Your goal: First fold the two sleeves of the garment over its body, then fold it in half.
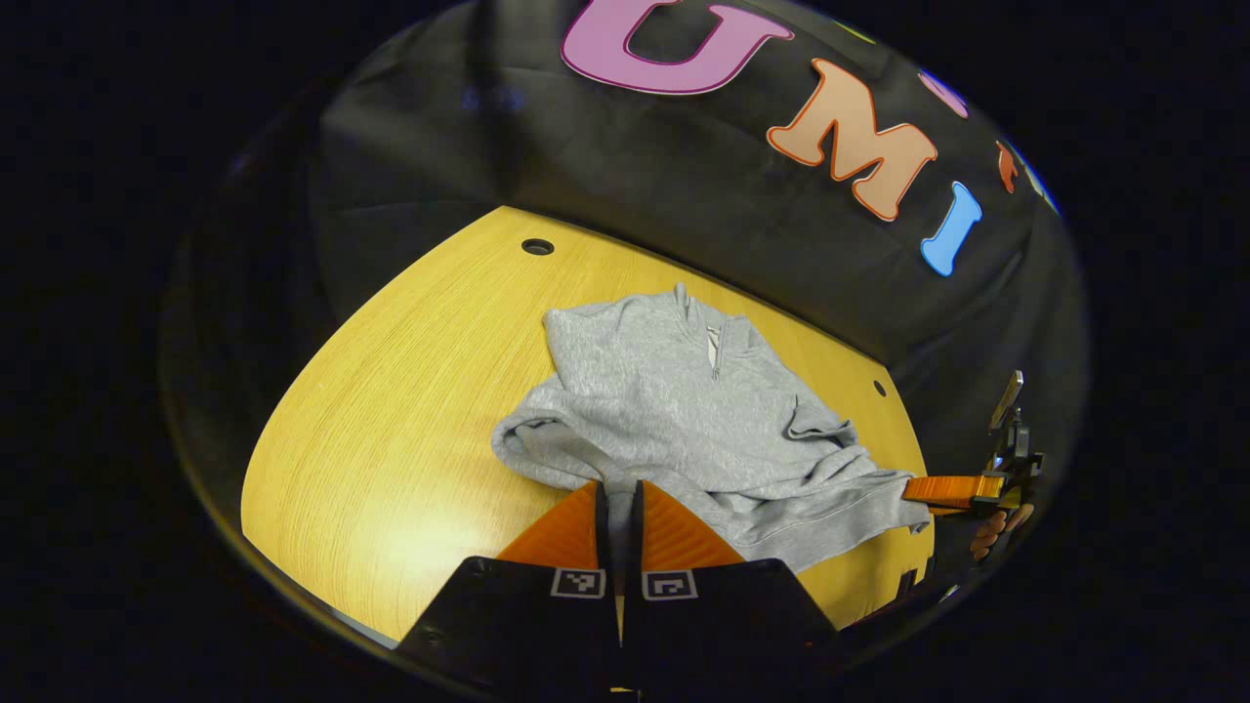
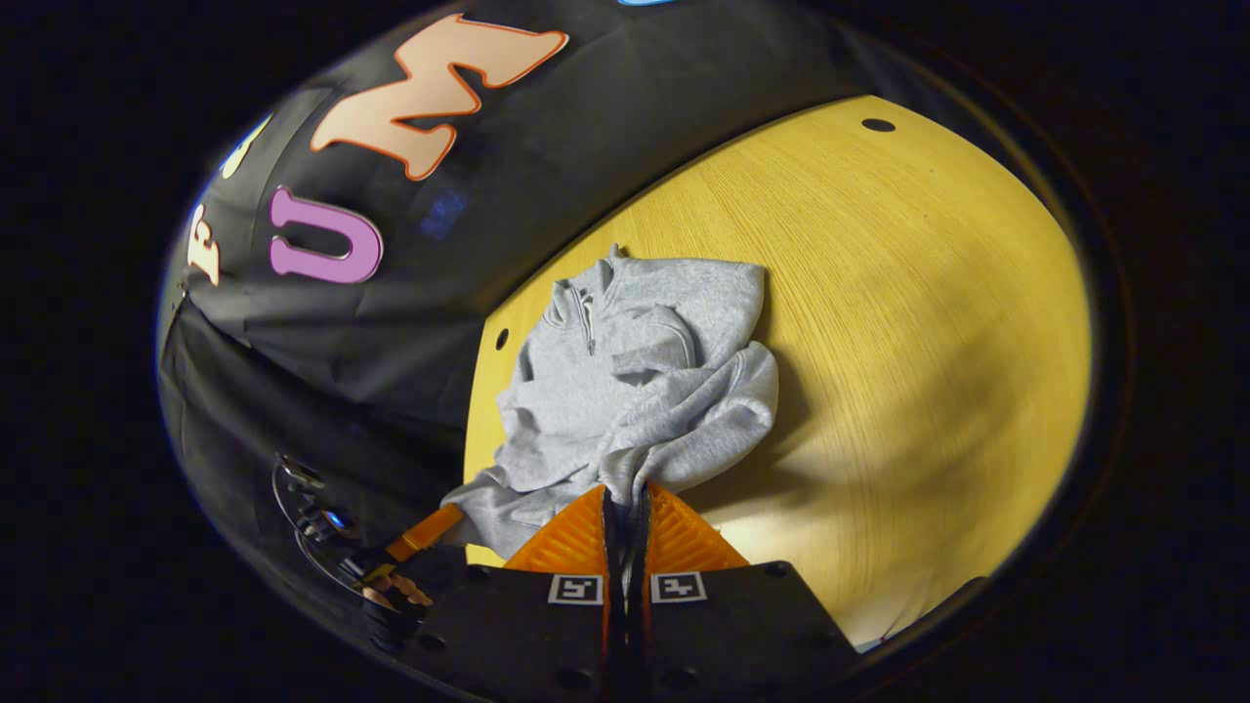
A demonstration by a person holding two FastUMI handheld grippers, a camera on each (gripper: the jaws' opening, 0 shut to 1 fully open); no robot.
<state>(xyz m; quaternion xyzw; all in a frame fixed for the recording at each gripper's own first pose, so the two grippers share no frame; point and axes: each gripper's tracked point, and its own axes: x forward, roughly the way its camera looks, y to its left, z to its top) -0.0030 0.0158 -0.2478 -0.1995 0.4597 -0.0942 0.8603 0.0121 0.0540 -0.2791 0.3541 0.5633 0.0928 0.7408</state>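
A grey zip-neck sweatshirt (image 1: 674, 410) lies on the yellow wooden table (image 1: 391, 439), collar toward the far wall, with both sleeves bunched over its body. My left gripper (image 1: 617, 493) is shut on the near hem, cloth pinched between its fingers. My right gripper (image 1: 913, 488) grips the hem's other corner at the table's right edge, a hand behind it. In the right gripper view the sweatshirt (image 2: 605, 391) rises in folds to my right gripper (image 2: 625, 500), shut on the cloth. The left gripper (image 2: 454, 513) holds the hem at lower left.
The table (image 2: 928, 342) has a wide bare stretch beside the garment in both views. Small round holes (image 1: 537, 246) (image 2: 877, 125) sit near its far corners. Black cloth walls close in behind the table.
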